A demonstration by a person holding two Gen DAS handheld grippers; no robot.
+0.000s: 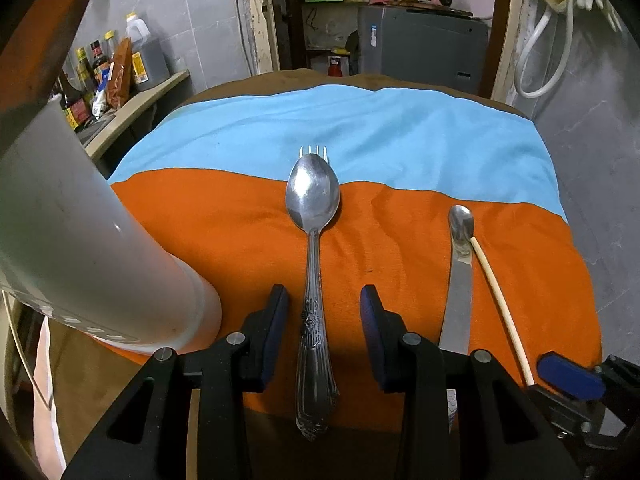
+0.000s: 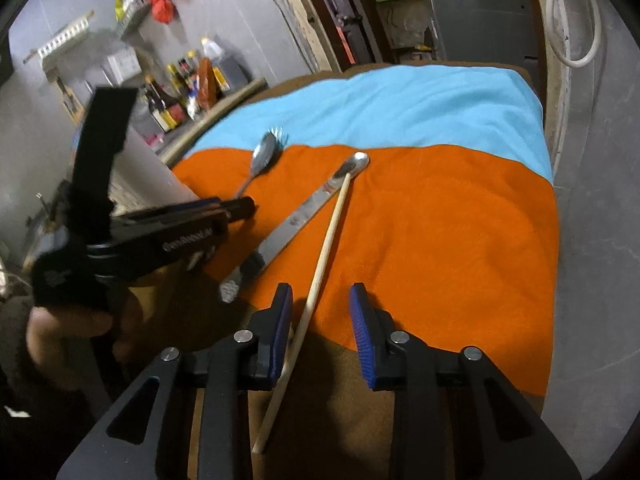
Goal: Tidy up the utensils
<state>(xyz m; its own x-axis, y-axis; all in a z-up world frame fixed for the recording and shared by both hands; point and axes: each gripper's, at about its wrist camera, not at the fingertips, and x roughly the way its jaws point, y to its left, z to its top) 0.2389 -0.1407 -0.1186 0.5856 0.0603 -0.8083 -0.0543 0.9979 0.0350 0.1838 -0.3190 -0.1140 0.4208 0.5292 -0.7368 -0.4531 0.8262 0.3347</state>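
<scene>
Straddling the spoon (image 1: 313,196) handle, left tool (image 1: 324,300) unclenched, pads clear; right tool (image 2: 320,300) likewise gaping w/ chopstick (image 2: 320,264) between, lined up for pickup.

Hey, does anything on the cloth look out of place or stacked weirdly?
Yes. The large spoon lies on top of a fork, only its tines peeking out. To the right, a chopstick tip rests against the small spoon. Nothing looks spilled or damaged.
</scene>
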